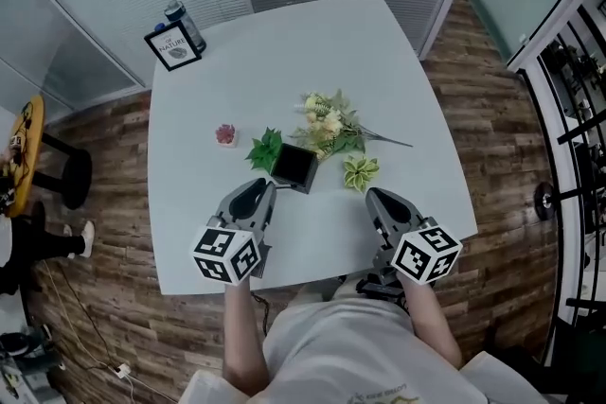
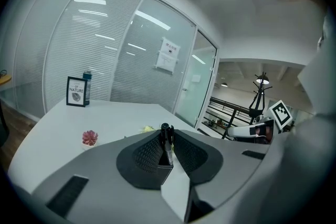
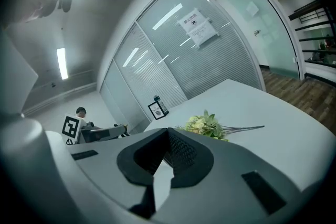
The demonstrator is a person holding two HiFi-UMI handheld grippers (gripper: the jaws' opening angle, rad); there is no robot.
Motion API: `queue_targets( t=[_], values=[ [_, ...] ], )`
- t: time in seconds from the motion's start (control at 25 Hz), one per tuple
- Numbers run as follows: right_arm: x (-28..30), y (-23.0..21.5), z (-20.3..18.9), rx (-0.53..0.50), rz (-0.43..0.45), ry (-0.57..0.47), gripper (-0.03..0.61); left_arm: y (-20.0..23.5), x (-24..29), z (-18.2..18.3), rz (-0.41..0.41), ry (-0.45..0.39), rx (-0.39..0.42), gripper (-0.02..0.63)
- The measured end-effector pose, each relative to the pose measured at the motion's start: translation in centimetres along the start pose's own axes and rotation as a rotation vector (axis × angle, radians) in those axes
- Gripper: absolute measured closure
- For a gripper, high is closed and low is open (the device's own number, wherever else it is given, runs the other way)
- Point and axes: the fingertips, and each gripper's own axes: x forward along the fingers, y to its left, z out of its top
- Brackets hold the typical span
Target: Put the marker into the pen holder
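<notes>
Left gripper (image 1: 264, 189): low over the near side of the table (image 1: 199, 241). Jaws stand a little apart, and its own view shows nothing clamped between them. Right gripper (image 1: 376, 196): level with the left, jaws closed tip to tip, empty.

Pen holder (image 1: 294, 166): black, square, just beyond the left tips and slightly right of that gripper's line. The left gripper is clearly the nearer one.

Marker (image 2: 166, 144): black, seen through the left jaw gap. Long axis near upright, cap leaning a touch left, lower end going down into the holder's mouth. Judgement: the marker sits in the holder, as the task wants. Its lean against the jaw line argues against a grip.

Around the holder: green sprig (image 1: 266, 149) close at its left, flower bunch (image 1: 327, 126) behind, pale rosette (image 1: 360, 172) to the right. Nothing lies between tips and holder.

Farther off: pink succulent (image 1: 225, 134), then framed card (image 1: 173, 45) and bottle (image 1: 185, 22) at the far corner.
</notes>
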Motion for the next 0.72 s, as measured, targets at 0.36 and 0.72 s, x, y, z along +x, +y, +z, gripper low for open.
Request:
queue_targets(
  t=[0.36,0.72],
  values=[
    [2.0,0.1,0.3,-0.006,0.025,0.028,0.561,1.0,0.4,-0.2,0.017,-0.002,-0.028,0.545],
    [4.1,-0.4,0.7,0.007,0.054,0.038,0.562,1.8,1.9,-0.1,0.026,0.012,-0.024,0.545]
  ],
)
